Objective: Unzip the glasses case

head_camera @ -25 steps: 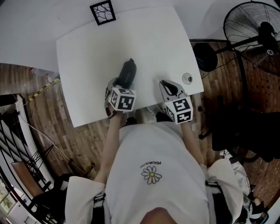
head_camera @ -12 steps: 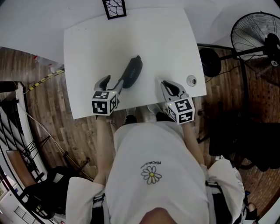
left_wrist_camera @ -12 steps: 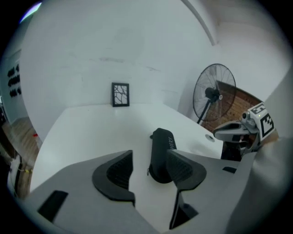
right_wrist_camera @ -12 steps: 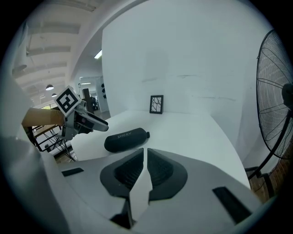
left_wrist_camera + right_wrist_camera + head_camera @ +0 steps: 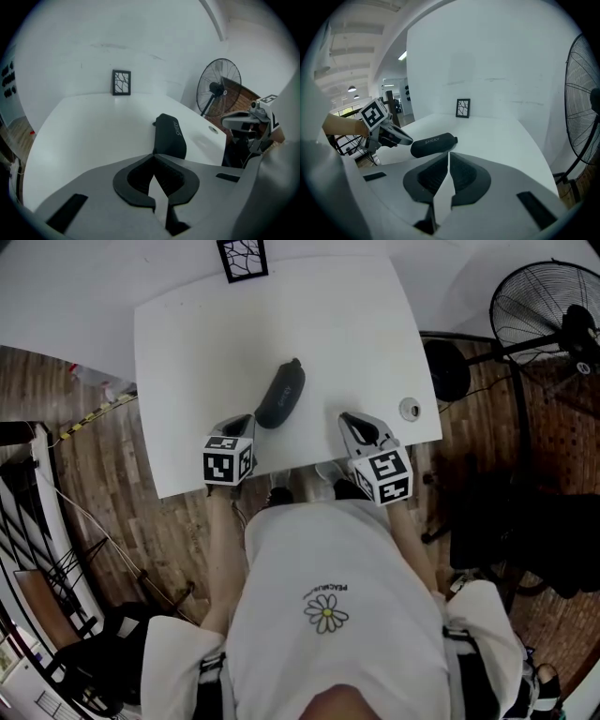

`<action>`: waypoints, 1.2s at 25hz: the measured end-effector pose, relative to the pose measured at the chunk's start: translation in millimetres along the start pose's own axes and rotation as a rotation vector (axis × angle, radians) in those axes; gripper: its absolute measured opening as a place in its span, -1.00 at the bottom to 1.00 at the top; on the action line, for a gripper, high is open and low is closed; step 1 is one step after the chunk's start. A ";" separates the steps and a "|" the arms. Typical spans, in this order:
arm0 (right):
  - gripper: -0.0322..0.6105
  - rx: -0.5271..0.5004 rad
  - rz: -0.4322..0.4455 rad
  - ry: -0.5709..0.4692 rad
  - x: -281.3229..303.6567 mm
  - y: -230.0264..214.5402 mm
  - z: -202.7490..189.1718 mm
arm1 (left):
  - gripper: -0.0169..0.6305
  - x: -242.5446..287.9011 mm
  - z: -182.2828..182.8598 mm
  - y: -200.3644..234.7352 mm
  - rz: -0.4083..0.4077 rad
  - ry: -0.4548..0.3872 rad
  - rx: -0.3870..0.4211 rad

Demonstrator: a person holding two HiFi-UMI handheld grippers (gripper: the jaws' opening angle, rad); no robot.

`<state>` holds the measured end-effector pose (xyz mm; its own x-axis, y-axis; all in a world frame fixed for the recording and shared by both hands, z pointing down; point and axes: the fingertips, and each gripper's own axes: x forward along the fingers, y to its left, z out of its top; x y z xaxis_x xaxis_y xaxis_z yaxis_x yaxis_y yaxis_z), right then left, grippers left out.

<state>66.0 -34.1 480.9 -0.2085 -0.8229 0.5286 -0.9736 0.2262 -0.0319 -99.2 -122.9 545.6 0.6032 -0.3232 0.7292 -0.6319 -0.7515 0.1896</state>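
Observation:
The glasses case (image 5: 280, 395) is dark, oblong and zipped, and lies on the white table (image 5: 206, 334) with one end toward me. It shows ahead of the jaws in the left gripper view (image 5: 169, 137) and to the left in the right gripper view (image 5: 432, 145). My left gripper (image 5: 245, 419) sits just short of the case's near end; its jaws have just been closing and now meet (image 5: 153, 157) with nothing between them. My right gripper (image 5: 351, 418) hovers by the near edge, right of the case, shut and empty (image 5: 449, 154).
A small framed pattern card (image 5: 242, 259) stands at the table's far edge. A small round object (image 5: 407, 410) lies near the right edge. A standing fan (image 5: 544, 306) is on the wooden floor to the right.
The left gripper has drawn back off the case's near end toward the near-left edge, and its jaws went from open to shut. The right gripper has hardly moved.

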 end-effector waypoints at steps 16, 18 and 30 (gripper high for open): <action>-0.87 0.003 -0.002 0.007 -8.0 -1.4 -5.3 | -0.90 16.6 -14.2 -49.8 -0.133 0.075 0.044; -0.87 0.009 -0.009 0.005 -9.7 -4.4 -5.9 | -0.90 22.2 -13.9 -62.7 -0.160 0.087 0.069; -0.87 0.063 -0.102 0.013 -32.9 -29.5 -20.1 | -0.90 51.8 4.0 -99.8 -0.261 0.104 0.103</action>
<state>103.4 -3.2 481.5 -0.1076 -0.8331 0.5426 -0.9937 0.1081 -0.0310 -2.9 -66.9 561.9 0.6822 -0.0549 0.7291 -0.4064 -0.8574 0.3157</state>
